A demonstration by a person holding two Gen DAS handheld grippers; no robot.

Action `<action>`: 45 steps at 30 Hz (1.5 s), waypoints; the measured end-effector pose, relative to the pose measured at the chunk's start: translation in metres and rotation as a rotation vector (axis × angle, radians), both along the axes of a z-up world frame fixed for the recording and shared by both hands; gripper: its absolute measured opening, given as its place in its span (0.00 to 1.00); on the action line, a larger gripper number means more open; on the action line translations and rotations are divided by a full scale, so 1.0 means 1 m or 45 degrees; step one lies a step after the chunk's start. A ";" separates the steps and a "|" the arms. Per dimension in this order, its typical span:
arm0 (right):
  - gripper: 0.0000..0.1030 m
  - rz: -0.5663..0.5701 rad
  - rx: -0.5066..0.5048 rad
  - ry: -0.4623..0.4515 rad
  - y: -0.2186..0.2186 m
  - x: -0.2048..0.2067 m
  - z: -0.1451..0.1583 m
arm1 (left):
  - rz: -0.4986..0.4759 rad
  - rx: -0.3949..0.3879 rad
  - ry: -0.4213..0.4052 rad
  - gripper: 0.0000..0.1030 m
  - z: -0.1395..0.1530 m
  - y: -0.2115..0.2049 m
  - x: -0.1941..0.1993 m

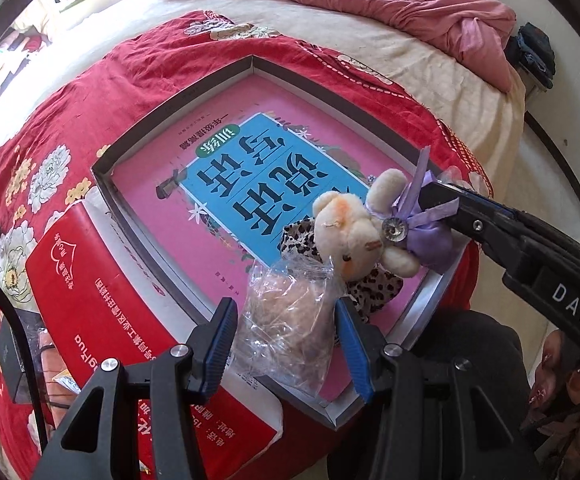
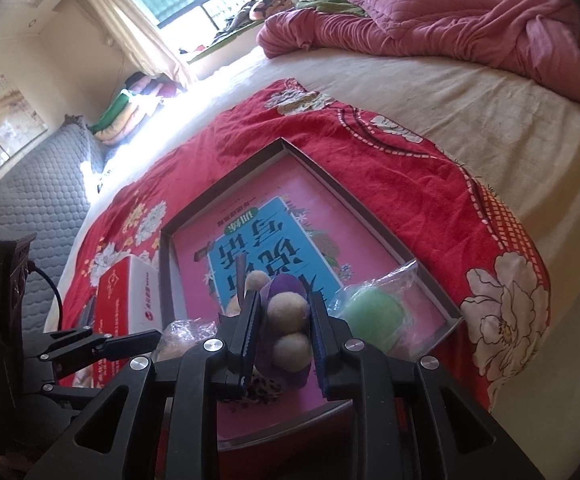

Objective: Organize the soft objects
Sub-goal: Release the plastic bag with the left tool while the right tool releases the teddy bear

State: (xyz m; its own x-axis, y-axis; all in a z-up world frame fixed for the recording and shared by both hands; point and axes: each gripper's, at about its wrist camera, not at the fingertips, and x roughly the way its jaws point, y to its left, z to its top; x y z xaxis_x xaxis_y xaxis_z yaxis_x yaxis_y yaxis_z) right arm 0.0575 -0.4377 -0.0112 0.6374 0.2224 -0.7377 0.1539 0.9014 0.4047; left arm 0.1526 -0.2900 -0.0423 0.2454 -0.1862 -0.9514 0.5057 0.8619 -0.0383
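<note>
Plush bear [image 1: 364,226], cream with lilac dress, lies tilted at near corner of shallow tray [image 1: 177,98], atop leopard-print item [image 1: 370,284]. Right gripper [image 2: 283,332] straddles bear's body; jaws narrow, whether pads press unclear. Left gripper [image 1: 285,344] half open, pinching bagged tan soft item [image 1: 290,320] over tray edge.

Step, judged: placing both into tray. Next: widen jaws, lift clear without dragging plush.

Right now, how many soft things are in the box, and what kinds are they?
Teddy bear in a purple dress, in the right claw: 1
Clear bag of brownish fluff, between the left claw pads: 1
Green ball in a clear bag: 1
Leopard-print cloth under the bear: 1
Total: 4 soft things in the box
</note>
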 end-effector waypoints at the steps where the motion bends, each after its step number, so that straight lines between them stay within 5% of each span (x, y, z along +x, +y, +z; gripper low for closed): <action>1: 0.27 -0.001 -0.025 0.005 0.000 0.000 -0.001 | 0.001 -0.002 0.003 0.49 -0.001 0.000 0.000; 9: 0.30 -0.018 -0.125 0.044 0.001 0.002 -0.005 | 0.006 -0.008 0.030 0.49 -0.006 -0.001 0.000; 26: 0.40 -0.066 -0.122 0.029 -0.006 -0.001 0.002 | -0.031 -0.001 0.043 0.53 -0.006 -0.006 -0.003; 45: 0.57 -0.077 -0.156 -0.005 -0.002 -0.006 0.021 | 0.006 -0.051 -0.063 0.63 0.026 0.006 -0.012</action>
State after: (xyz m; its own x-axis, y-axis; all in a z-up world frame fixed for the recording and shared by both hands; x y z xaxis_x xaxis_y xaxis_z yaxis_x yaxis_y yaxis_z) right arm 0.0514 -0.4398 0.0098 0.6497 0.0918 -0.7546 0.2081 0.9333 0.2927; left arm 0.1404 -0.2843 -0.0165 0.2932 -0.2225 -0.9298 0.5039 0.8625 -0.0475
